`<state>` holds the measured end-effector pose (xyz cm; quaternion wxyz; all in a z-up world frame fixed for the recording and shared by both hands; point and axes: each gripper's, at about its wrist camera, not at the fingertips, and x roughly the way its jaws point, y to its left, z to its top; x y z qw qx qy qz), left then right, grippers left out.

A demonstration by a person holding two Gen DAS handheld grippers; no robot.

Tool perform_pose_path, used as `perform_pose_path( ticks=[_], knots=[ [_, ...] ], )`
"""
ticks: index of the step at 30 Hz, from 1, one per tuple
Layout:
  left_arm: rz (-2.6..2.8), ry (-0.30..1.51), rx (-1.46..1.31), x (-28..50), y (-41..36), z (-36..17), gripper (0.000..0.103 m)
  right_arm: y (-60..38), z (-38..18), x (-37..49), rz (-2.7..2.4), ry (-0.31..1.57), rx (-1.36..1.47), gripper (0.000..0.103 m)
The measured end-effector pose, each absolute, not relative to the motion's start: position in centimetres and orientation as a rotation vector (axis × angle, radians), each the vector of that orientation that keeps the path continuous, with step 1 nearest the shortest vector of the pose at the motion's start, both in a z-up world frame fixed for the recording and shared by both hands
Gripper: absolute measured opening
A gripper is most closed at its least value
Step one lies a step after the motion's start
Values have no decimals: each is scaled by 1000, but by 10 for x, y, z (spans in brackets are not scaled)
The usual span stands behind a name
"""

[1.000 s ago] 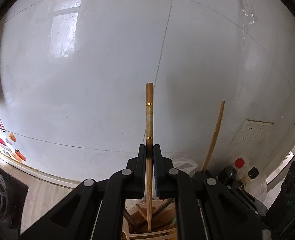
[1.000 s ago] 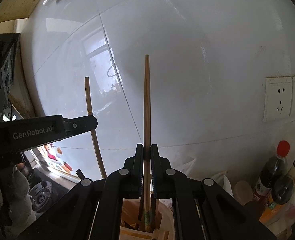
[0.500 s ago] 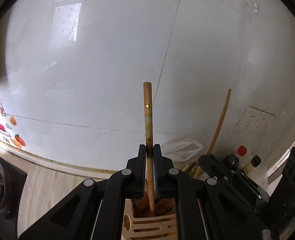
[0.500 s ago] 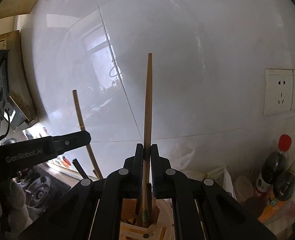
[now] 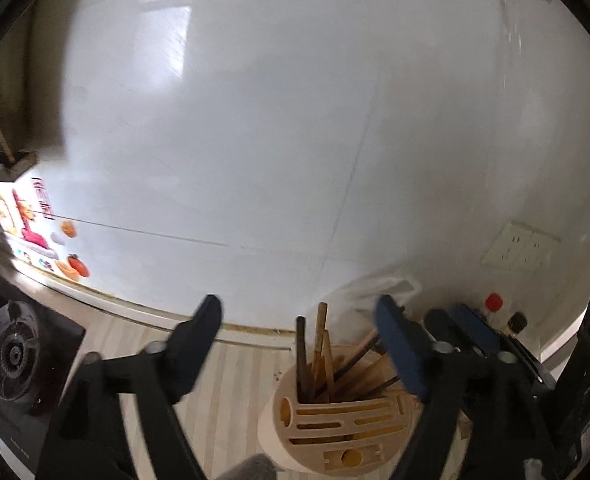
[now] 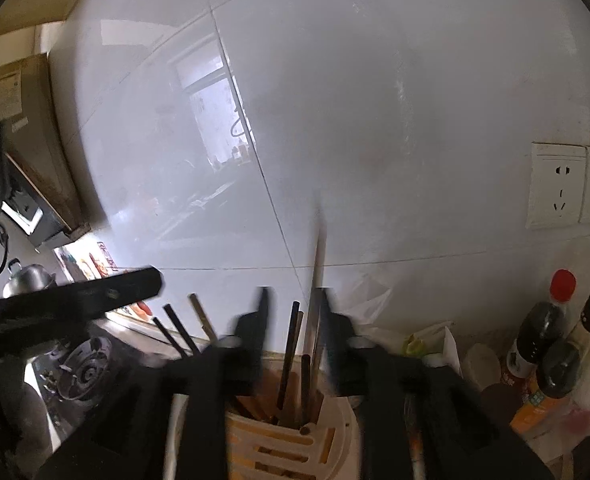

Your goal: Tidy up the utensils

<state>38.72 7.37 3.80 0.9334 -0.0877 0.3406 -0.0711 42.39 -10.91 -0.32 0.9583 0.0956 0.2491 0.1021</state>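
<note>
Left wrist view — chopsticks (image 5: 319, 354) brown, upright in beige holder (image 5: 335, 428); both tongs just parted, empty

My surface (image 5: 231, 376) is pale, wood-striped. On it stands the cream utensil holder (image 5: 335, 424); at its 9 o'clock sits the black gas stove (image 5: 15, 356), and at 2 o'clock, by the wall, sauce bottles (image 6: 543, 340) cluster.

Both wrist cameras look down along their fingers, close above the utensil holder (image 5: 335, 416) by the worktop's back edge. Each faces the white tiled wall (image 6: 375, 120).
</note>
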Motion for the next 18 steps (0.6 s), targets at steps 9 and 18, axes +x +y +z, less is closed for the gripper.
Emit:
perform_pose_path(
  ticks=[9, 18],
  knots=[
    [-6, 687, -98, 347, 93, 52, 103, -133, 34, 383, 115, 493, 207, 75],
    [4, 801, -57, 301, 92, 28, 103, -117, 22, 330, -89, 714, 91, 101]
  ],
)
